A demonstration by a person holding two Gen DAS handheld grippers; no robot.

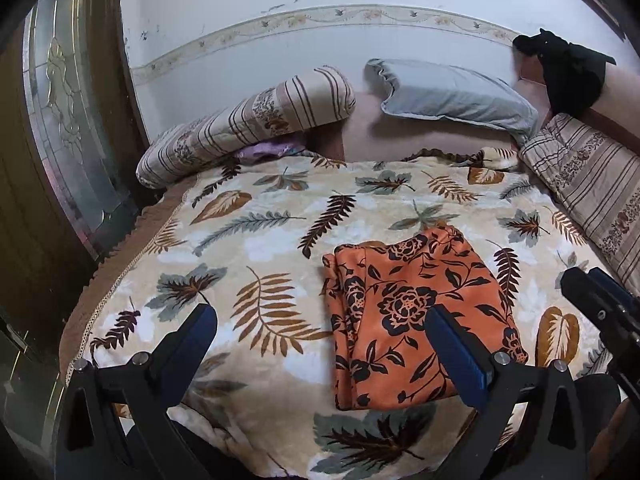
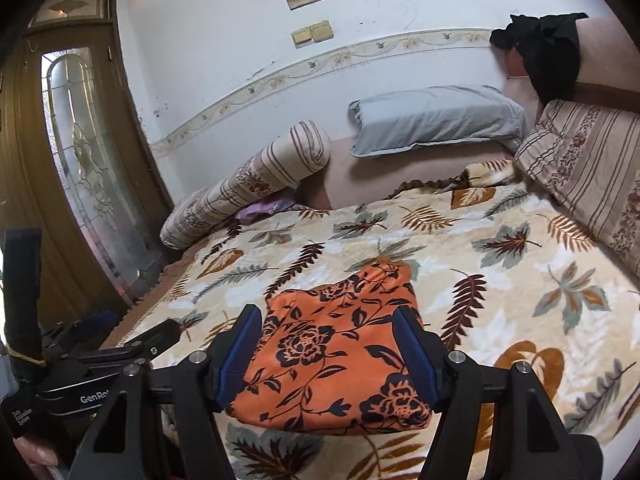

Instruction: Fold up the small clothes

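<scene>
A folded orange cloth with a black flower print (image 1: 404,300) (image 2: 332,356) lies flat on the leaf-patterned blanket (image 1: 248,232) (image 2: 500,288). My left gripper (image 1: 320,312) is wide open just left of the cloth, with its right finger (image 1: 452,344) over the cloth's middle and its left finger over bare blanket. My right gripper (image 2: 328,314) stands open low over the cloth's near half, one blue pad on each side, and nothing is pinched. Each gripper also shows in the other's view, the right gripper (image 1: 592,284) at the right edge and the left gripper (image 2: 132,326) at the lower left.
Striped bolsters (image 1: 248,120) (image 2: 592,176) lie at the far left and along the right. A grey pillow (image 1: 452,96) leans on the wall, and a dark garment (image 1: 568,68) hangs over the headboard. A wooden door with a glass panel (image 1: 68,120) stands left of the bed.
</scene>
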